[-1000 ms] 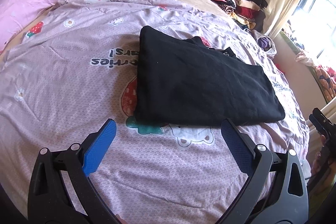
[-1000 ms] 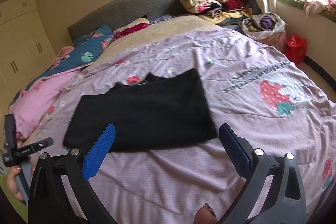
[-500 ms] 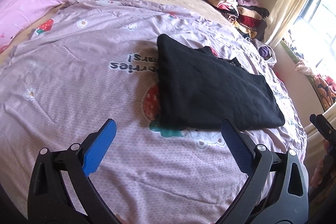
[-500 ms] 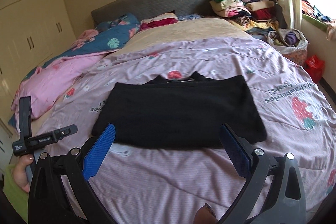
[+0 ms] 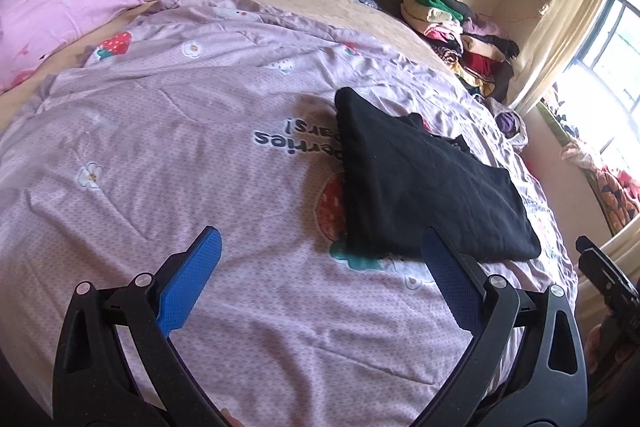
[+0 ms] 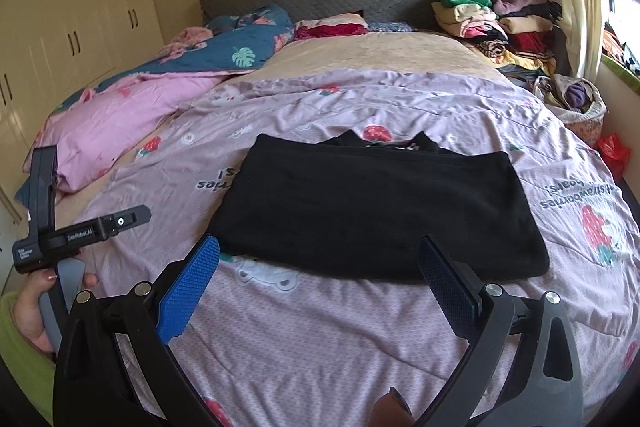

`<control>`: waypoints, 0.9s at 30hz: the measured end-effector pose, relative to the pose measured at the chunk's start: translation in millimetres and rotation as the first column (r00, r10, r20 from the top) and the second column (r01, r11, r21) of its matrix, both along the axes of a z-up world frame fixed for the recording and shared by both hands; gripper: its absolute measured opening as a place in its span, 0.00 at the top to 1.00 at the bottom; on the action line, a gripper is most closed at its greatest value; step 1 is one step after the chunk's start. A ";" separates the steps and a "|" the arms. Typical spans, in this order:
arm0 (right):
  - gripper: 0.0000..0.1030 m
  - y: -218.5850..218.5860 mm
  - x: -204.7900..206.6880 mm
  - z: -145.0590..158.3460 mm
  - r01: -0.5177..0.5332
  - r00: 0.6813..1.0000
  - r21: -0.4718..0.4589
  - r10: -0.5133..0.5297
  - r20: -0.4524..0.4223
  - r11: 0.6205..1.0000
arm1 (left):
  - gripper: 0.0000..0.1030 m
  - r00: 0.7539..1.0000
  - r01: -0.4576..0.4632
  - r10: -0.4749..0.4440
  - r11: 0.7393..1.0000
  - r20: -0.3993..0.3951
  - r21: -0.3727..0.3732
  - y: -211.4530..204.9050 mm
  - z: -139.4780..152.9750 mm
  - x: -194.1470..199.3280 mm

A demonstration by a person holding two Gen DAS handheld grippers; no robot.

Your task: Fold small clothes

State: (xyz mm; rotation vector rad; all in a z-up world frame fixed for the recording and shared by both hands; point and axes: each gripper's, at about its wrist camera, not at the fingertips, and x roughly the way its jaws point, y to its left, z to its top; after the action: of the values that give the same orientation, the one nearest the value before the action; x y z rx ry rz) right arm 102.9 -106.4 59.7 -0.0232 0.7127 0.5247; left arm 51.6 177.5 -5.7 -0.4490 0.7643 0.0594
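The black garment point(image 6: 376, 211) lies folded flat on the lilac bedcover point(image 6: 320, 339); both views have drawn back from it since before; left gripper point(image 5: 320, 251) and right gripper point(image 6: 320, 255) are spread and empty; this fold seems finished.

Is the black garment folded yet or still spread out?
Folded: the black garment lies as a flat rectangle on the quilt, its collar showing at the far edge.

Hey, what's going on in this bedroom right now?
A person holds a handheld gripper in each hand over a bed, folding clothes. A black garment lies folded into a rectangle on the lilac strawberry-print duvet. The left gripper and right gripper are both open and empty, touching nothing. A stack of folded clothes sits near the headboard.
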 end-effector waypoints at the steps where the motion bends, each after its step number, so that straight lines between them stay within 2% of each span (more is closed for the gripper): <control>1: 0.04 4.7 -1.2 -0.3 -0.007 1.000 -0.008 0.007 0.002 1.000 | 0.09 1.000 -0.003 0.003 1.000 0.003 -0.004 2.8 -0.1 -0.4; 16: 0.04 54.1 -13.1 -15.3 -0.081 0.997 -0.079 0.082 0.003 0.994 | 0.09 0.999 -0.013 0.014 1.000 0.031 -0.024 19.3 3.5 6.5; 27: 0.04 79.3 -6.2 -39.8 -0.111 0.994 -0.163 0.111 -0.007 0.980 | 0.09 0.999 0.033 -0.034 0.999 0.023 0.016 11.2 7.2 53.3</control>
State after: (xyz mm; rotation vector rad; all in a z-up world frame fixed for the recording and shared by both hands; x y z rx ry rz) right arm 96.7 -27.2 20.0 -0.2180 0.7544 0.5717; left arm 105.0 188.7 1.5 -0.4215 0.7476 0.0289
